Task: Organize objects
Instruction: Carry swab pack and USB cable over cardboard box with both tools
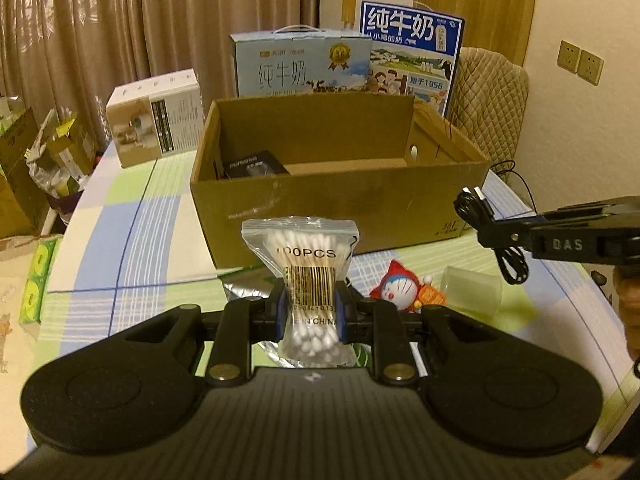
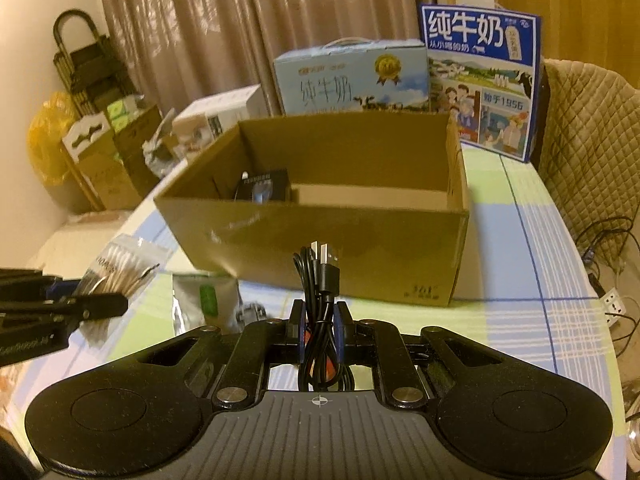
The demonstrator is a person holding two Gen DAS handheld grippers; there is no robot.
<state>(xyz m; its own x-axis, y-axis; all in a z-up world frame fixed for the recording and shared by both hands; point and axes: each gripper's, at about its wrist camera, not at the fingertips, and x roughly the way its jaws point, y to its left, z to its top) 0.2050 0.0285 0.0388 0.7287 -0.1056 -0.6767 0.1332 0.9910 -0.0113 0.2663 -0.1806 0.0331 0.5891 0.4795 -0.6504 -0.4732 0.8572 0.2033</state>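
Observation:
My left gripper [image 1: 310, 304] is shut on a clear bag of cotton swabs [image 1: 304, 256], held upright in front of the open cardboard box [image 1: 320, 208]. My right gripper [image 2: 319, 320] is shut on a coiled black USB cable [image 2: 320, 280], its plugs pointing up, also just short of the box [image 2: 320, 232]. A small black item [image 1: 256, 164] lies inside the box at its left end. In the left wrist view the right gripper [image 1: 486, 226] with the cable [image 1: 508, 260] enters from the right. In the right wrist view the left gripper [image 2: 120, 294] and swab bag [image 2: 124, 264] show at the left.
On the checked tablecloth [image 1: 132, 216] lie a red-and-blue cartoon figure [image 1: 404, 286], a translucent cup [image 1: 472, 288] and a silver foil pouch [image 2: 200, 300]. Milk cartons [image 1: 300, 64] and a white box [image 1: 156, 120] stand behind the cardboard box. A padded chair [image 1: 488, 92] is at the right.

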